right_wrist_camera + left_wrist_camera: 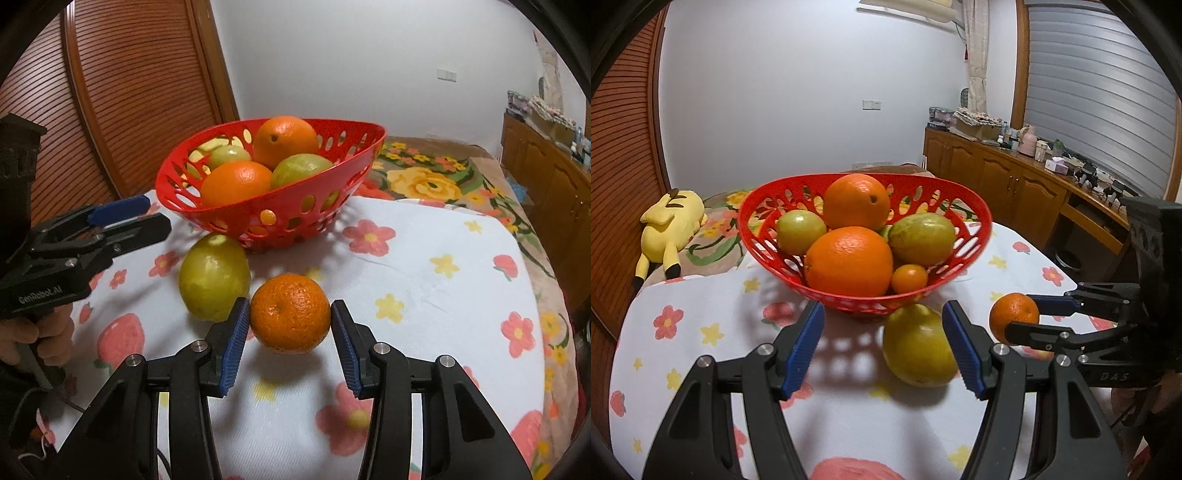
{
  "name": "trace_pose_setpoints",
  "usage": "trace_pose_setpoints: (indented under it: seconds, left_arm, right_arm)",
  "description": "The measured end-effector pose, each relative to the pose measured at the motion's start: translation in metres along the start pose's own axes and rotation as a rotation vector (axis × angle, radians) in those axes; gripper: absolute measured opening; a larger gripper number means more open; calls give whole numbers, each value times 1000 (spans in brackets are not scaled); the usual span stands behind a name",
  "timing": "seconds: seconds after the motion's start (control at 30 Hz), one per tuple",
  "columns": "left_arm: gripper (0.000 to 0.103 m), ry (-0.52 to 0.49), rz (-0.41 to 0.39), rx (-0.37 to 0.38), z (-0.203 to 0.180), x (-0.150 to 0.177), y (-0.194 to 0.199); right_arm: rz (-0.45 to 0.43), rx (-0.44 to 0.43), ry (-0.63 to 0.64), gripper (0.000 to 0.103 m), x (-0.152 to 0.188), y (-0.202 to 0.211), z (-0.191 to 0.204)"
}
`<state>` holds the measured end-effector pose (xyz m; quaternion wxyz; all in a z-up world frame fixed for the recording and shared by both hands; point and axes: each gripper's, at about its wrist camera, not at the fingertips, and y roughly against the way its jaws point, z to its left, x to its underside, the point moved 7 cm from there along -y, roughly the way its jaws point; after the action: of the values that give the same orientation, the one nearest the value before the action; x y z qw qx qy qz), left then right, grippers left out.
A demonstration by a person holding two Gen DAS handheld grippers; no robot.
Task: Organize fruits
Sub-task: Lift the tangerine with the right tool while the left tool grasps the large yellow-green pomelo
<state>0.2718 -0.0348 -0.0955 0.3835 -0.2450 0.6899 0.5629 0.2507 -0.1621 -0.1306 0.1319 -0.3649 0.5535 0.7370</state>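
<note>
The right hand-held gripper (pixel 288 332) is clamping the mandarin (pixel 290 313) for the red basket (pixel 192 206); the left hand-held gripper (pixel 882 343), beside the basket, is gaping empty.

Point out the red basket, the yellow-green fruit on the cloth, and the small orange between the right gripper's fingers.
red basket (pixel 280 218): right wrist view, front outer wall.
yellow-green fruit (pixel 918 345): left wrist view, middle of its skin.
small orange (pixel 290 312): right wrist view, centre, near the stem dimple.
</note>
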Motion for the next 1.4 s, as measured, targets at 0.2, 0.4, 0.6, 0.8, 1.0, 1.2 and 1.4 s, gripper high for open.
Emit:
trace_pose_setpoints:
  seconds: [0.2, 0.4, 0.6, 0.8, 1.0, 1.2, 1.4]
  left_arm:
    - [66, 3, 21, -4, -13, 6, 3]
    - [66, 10, 58, -9, -22, 16, -1]
    - [66, 35, 92, -27, -23, 25, -10]
    - [67, 56, 121, -21, -25, 28, -20]
    - [68, 77, 154, -7, -25, 28, -34]
    - [69, 90, 197, -5, -24, 31, -51]
    - [68, 61, 225, 6, -30, 35, -60]
  right_arm:
    - [-33, 7, 0, 45, 1, 23, 0]
    - [-58, 11, -10, 45, 7, 41, -2]
    - [-70, 6, -8, 45, 13, 52, 0]
    - [-79, 4, -7, 45, 15, 61, 2]
    - [-73, 2, -5, 45, 17, 59, 3]
    - [-65, 1, -8, 45, 17, 56, 3]
    - [-60, 1, -8, 45, 18, 55, 3]
